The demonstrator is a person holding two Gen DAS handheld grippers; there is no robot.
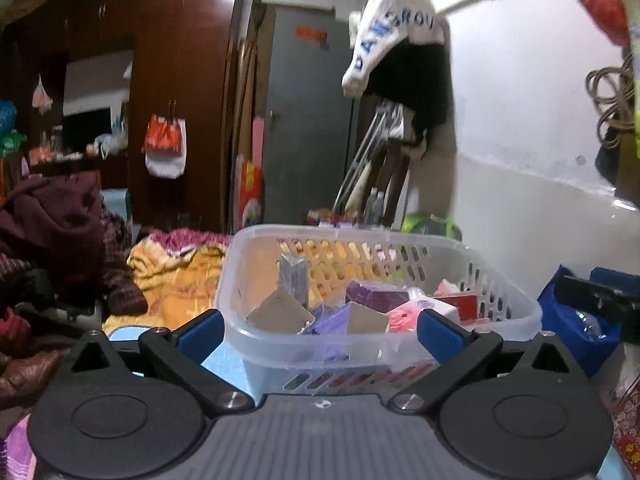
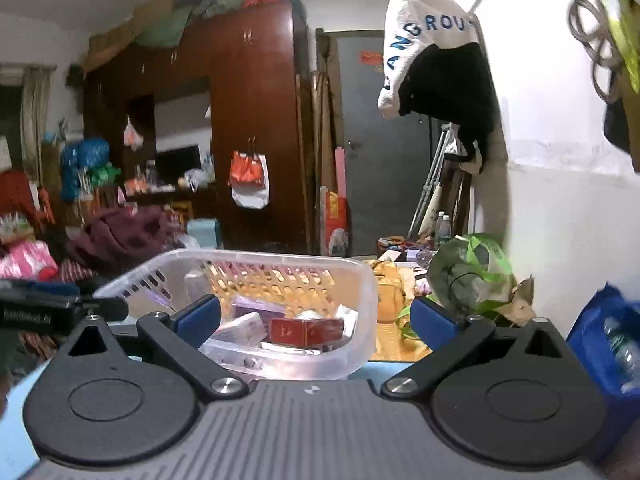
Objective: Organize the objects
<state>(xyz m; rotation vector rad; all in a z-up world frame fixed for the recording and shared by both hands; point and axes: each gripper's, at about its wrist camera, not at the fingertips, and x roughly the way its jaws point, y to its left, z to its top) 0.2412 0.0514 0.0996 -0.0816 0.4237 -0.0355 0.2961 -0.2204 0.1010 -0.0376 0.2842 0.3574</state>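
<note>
We see the clear basket [image 1: 500,280] of small boxes [image 1: 376,294] on the light-blue worktop [image 1: 228,364], just beyond both tongs. Left tongs [image 1: 318,330] and right tongs [image 2: 314,318] gape wide, empty, touching nothing.

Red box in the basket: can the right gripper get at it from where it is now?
Probably yes. The right gripper is open and empty, the basket has no lid, and the red box lies exposed on top. Only the near rim must be cleared.
</note>
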